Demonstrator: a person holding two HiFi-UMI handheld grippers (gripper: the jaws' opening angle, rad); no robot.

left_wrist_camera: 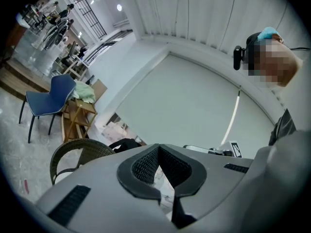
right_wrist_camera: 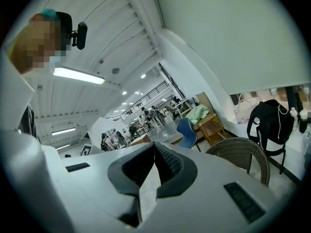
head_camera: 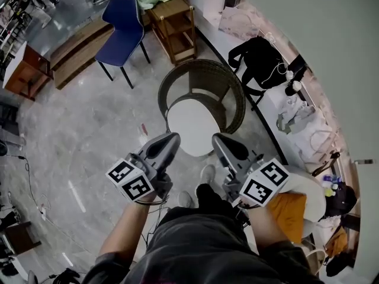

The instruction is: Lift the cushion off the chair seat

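- My left tool (head_camera: 172, 138) has its jaws pressed together, empty.
- My right tool (head_camera: 218, 138) is likewise closed on nothing.
- The round white cushion (head_camera: 192, 126) lies at twelve o'clock of both tools, apart from them, on the seat of the dark woven wicker chair (head_camera: 207, 76).

Between the left gripper (head_camera: 174, 138) and right gripper (head_camera: 218, 138) and the wicker chair (head_camera: 207, 70) I see nothing in the way: its open front faces me, just ahead of the tips. Its woven back walls in the cushion (head_camera: 190, 123) on the far side and both flanks. Right of the right gripper, a black backpack (head_camera: 260, 55) crowds the wall. Left of the left gripper the floor (head_camera: 89, 129) lies open up to the blue chair (head_camera: 123, 28).
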